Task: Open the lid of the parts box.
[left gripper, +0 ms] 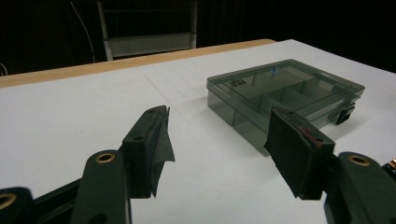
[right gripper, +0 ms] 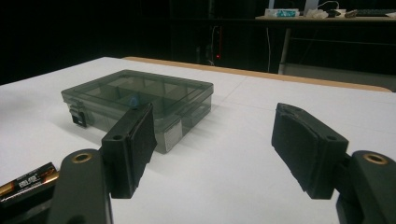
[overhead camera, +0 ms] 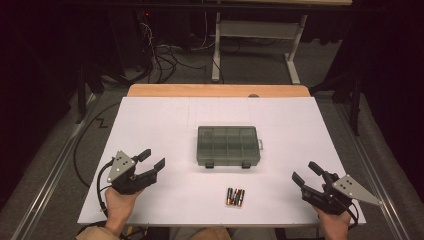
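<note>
A smoky clear plastic compartment box point(overhead camera: 228, 145) lies closed at the middle of the white table top; its two latches face the near edge. It also appears as the box point(left gripper: 285, 95) ahead of the left jaws and as the box point(right gripper: 140, 100) ahead of the right jaws. Several black and copper batteries point(overhead camera: 235, 197) lie side by side in front of it, one battery point(right gripper: 28, 181) at the lower left of the right gripper view. My left gripper point(overhead camera: 151, 158) stands open at the near left, nothing between its jaws. My right gripper point(overhead camera: 306, 172) stands open at the near right, also empty.
The white sheet point(overhead camera: 150, 120) covers a wooden table whose far edge point(overhead camera: 215, 90) shows bare. Beyond it stand a desk frame point(overhead camera: 260, 35) and loose cables point(overhead camera: 165, 57) on the grey floor. A rail point(overhead camera: 55, 170) runs along the table's left side.
</note>
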The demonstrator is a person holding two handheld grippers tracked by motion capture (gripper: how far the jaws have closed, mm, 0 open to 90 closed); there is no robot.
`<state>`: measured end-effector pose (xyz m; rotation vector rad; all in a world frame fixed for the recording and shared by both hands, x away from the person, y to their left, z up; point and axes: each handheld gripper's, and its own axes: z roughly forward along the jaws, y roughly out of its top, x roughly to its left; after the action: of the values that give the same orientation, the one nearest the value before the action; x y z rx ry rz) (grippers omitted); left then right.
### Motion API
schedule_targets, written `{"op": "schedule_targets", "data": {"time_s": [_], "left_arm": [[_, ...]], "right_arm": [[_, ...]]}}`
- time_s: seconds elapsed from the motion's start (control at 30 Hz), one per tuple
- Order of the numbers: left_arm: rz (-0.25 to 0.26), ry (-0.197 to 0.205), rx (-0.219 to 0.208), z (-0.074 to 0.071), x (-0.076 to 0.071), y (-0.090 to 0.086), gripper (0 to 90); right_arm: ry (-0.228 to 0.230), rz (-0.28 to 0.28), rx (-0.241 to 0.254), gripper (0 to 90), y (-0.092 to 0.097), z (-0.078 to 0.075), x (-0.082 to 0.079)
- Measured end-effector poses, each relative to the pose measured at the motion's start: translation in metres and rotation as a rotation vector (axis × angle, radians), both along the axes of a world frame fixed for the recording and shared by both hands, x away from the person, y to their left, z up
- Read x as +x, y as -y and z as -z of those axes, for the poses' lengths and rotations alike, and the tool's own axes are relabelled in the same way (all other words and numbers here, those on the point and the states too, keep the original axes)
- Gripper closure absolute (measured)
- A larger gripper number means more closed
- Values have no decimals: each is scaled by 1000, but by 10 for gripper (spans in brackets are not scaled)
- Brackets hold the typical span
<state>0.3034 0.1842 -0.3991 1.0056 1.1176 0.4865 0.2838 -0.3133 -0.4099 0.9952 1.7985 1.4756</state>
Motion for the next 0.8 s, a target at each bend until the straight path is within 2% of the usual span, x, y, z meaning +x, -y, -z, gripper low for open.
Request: {"op": "schedule_targets", "data": {"time_s": [0.2,0.27,0.5,0.63,0.8], "left_arm": [[-3,-2,-3,0,-1,0,382],[-12,-13,-2,0,1,-1,366],[-21,1,12,0,0,-1,358],[-25,-5,-2,-1,1,-2,346],[-28,-27,5,0,2,-1,333]], "right_arm": [[2,-6,-9,322,-2,0,0],[0,-6,6,324,-1,0,0],[-5,-2,14,350,0,0,0],[3,-7,12,365,1,0,0],[11,1,24,360,3,-1,-1]]}}
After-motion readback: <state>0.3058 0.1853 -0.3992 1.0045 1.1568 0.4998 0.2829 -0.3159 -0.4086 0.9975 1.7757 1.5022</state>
